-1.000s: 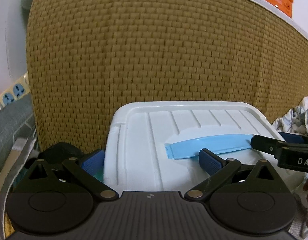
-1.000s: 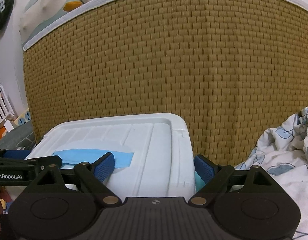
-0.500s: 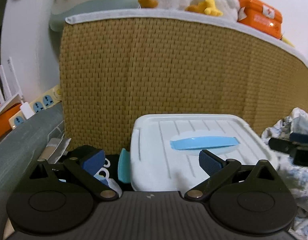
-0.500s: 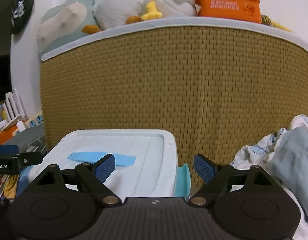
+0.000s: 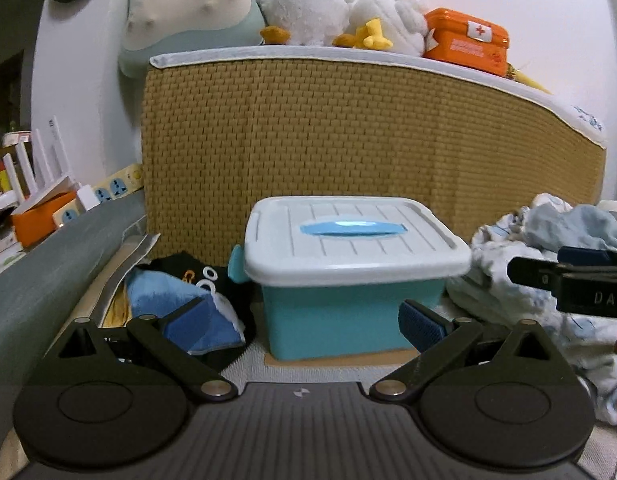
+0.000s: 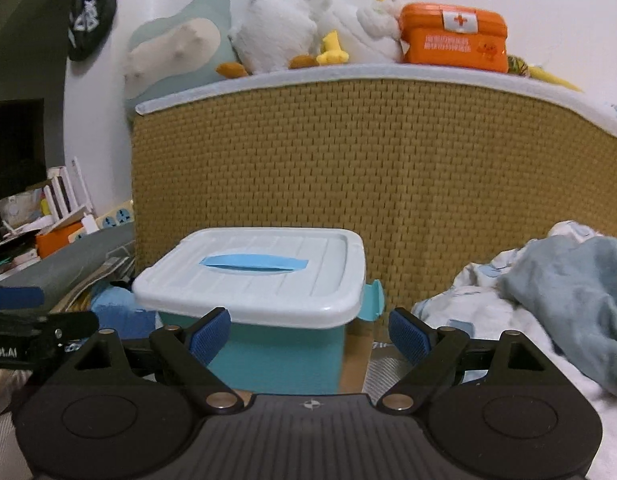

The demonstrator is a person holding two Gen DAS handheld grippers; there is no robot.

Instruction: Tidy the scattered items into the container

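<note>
Both grippers now well back from the teal plastic storage box (image 5: 340,312), where a second ago each camera sat close over its pale lid with a blue pad on either side of a lid corner. More of the scene in view as a result: the whole box front, the woven tan headboard (image 5: 348,132) behind it, plush toys and an orange first-aid case on top.

Left gripper (image 5: 304,318) spread wide, nothing between its blue pads, box framed in the gap but apart from both. Right gripper (image 6: 310,334) likewise wide and empty, its pads flanking the box's near corner without touching.

Lid (image 5: 348,236) seated flat on the box, side latch (image 6: 370,298) visible at the right end. Judged from that: container closed and released, so the tidying looks at or near its end, unless the blue cloth bundle (image 5: 176,300) just left of the box counts among the scattered items; cannot tell.

Box upright on the bed surface, close against the headboard, rumpled pale bedding (image 6: 528,292) to the right. Long axis of the box, and of the flat blue handle (image 5: 352,229) set in the lid, running left to right, parallel to the headboard; broad front face toward the cameras.
</note>
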